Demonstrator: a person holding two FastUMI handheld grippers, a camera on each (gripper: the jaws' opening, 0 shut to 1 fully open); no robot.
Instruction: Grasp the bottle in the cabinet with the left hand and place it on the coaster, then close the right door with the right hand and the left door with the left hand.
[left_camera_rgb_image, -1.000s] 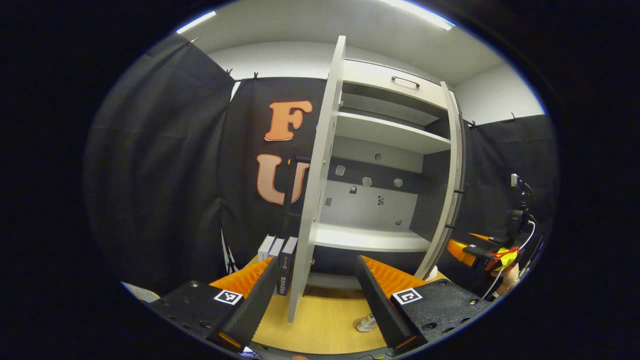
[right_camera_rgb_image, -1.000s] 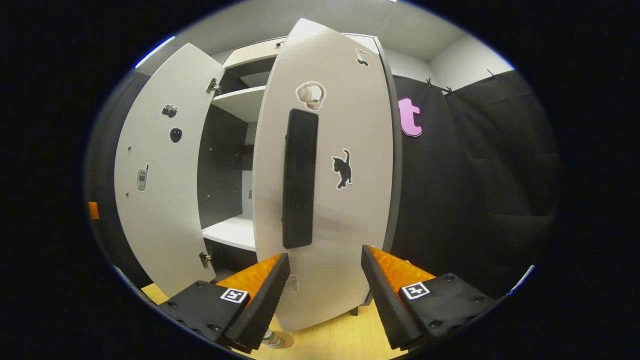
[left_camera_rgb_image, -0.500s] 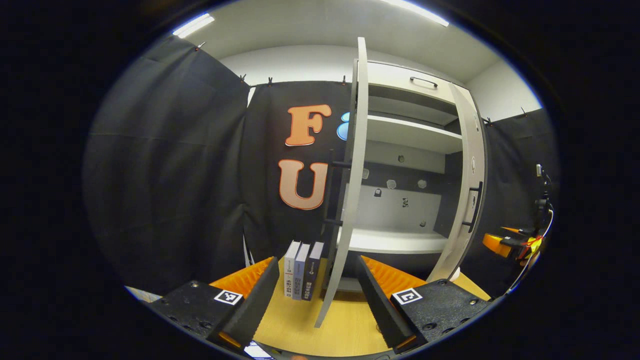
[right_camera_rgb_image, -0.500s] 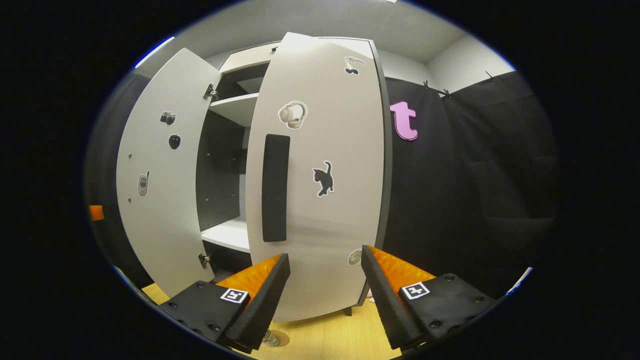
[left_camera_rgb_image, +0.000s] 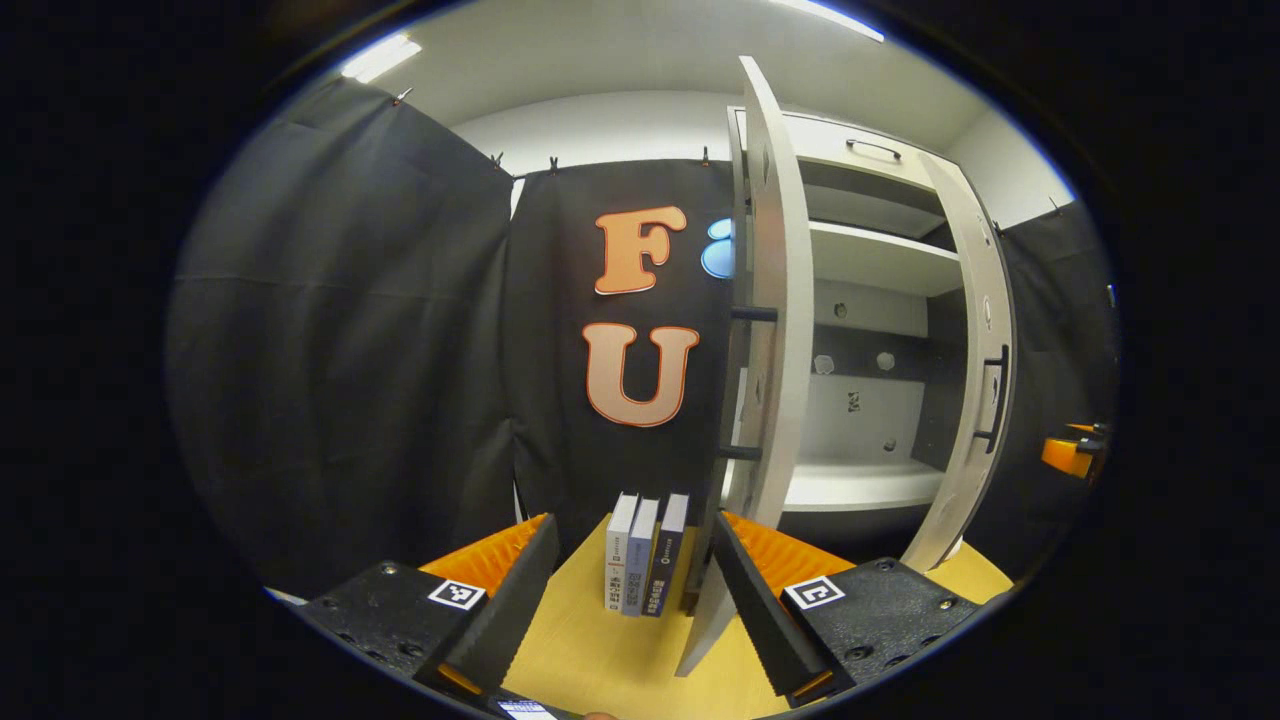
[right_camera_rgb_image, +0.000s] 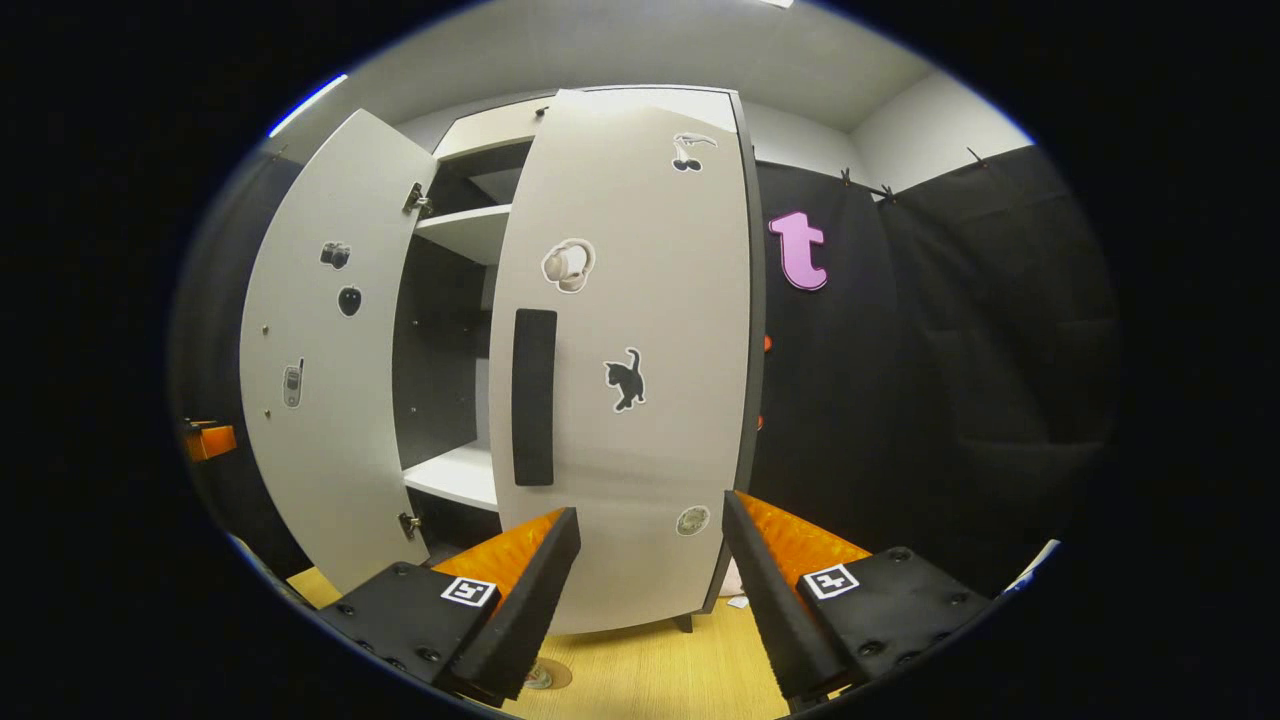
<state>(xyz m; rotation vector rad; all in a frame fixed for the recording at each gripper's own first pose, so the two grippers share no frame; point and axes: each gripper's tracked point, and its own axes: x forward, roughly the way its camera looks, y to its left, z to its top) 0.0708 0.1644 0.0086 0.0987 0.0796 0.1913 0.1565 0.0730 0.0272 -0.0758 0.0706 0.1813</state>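
In the right gripper view the cabinet's right door (right_camera_rgb_image: 640, 300), with stickers and a black handle (right_camera_rgb_image: 533, 395), stands almost flat against the cabinet front. My right gripper (right_camera_rgb_image: 650, 525) is open just in front of its lower part, with nothing between the fingers. The left door (right_camera_rgb_image: 320, 330) hangs wide open. Low on the table, the bottle (right_camera_rgb_image: 538, 681) stands on the brown coaster (right_camera_rgb_image: 558, 675), partly hidden behind my finger. In the left gripper view the left door (left_camera_rgb_image: 775, 330) shows nearly edge-on just right of my open left gripper (left_camera_rgb_image: 632, 535). The cabinet shelf (left_camera_rgb_image: 860, 485) is bare.
Three books (left_camera_rgb_image: 645, 565) stand upright on the wooden table (left_camera_rgb_image: 600, 660) left of the open door. Black cloth walls close in the booth. The right gripper (left_camera_rgb_image: 1070, 455) shows at the far right of the left gripper view, and the left gripper (right_camera_rgb_image: 210, 440) at the left edge of the right one.
The right door has swung nearly shut and my right gripper has drawn back from it. My left gripper has shifted left, toward the outer side of the left door.
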